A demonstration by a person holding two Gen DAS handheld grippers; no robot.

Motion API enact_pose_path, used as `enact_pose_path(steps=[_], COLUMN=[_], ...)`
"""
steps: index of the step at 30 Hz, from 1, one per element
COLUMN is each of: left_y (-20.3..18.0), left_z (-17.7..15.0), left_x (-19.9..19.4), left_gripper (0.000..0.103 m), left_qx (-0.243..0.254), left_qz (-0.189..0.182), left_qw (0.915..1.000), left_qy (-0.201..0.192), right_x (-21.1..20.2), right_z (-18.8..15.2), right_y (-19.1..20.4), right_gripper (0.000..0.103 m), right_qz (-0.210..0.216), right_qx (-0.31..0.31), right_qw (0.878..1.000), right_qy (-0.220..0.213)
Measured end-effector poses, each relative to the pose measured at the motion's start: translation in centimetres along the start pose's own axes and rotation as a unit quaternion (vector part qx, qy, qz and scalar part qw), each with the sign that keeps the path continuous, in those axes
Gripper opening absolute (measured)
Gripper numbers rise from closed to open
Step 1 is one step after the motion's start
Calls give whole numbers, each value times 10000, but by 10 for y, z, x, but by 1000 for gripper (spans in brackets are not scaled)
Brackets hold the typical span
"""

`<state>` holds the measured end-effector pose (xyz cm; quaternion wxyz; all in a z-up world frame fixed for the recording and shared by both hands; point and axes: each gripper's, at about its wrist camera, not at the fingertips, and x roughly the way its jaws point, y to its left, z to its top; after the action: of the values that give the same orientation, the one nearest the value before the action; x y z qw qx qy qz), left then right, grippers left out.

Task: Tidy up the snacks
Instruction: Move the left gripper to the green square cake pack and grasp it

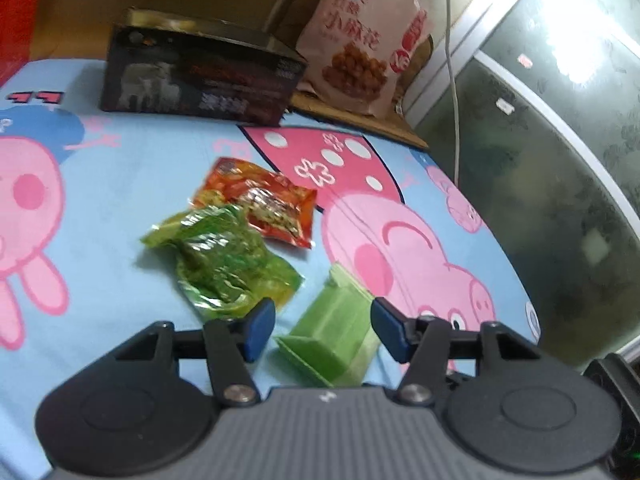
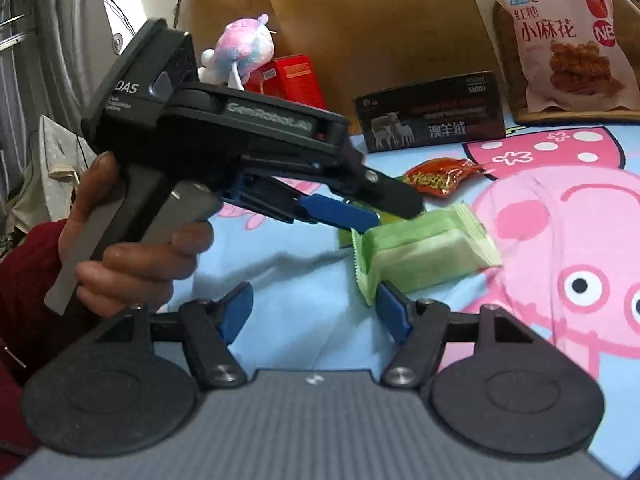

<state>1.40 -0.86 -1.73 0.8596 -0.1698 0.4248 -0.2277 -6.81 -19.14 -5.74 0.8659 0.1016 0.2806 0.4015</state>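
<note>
Cartoon-pig bedsheet, dark box at back | left gripper spread wide, empty, straddling pale green wafer pack | right gripper also wide, empty, near its crimped end | best: lower squarely, close across the pack's flat sides, clear of green pouch.

Both tongs are black with blue pads, silver pivot screws and ribbed grey housings. The left tongs carry white "DAS" lettering; a bare hand emerges from a dark red sleeve.
</note>
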Motion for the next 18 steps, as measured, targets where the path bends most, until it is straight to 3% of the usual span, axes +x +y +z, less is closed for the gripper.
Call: enact_pose_path(steps=[6, 9, 11, 16, 18], left_y=[19, 23, 23, 16, 11], left_z=[-5, -11, -15, -19, -21], left_x=[-25, -38, -41, -25, -13], left_gripper=[56, 63, 69, 70, 70], left_qx=[-442, -563, -627, -664, -621], left_qz=[-119, -340, -473, -826, -865], left_qw=[9989, 9978, 9969, 9941, 9937], left_qy=[-130, -99, -90, 211, 356], right_x=[-21, -27, -24, 0, 9], right_z=[7, 14, 20, 28, 32], right_y=[-18, -29, -32, -24, -26], right_gripper=[70, 70, 72, 79, 90], right_qz=[-405, -556, -587, -582, -642], right_qx=[52, 73, -109, -1074, -1350], right_qw=[9983, 9971, 9976, 9921, 9874], right_qy=[-408, -513, -355, 286, 525])
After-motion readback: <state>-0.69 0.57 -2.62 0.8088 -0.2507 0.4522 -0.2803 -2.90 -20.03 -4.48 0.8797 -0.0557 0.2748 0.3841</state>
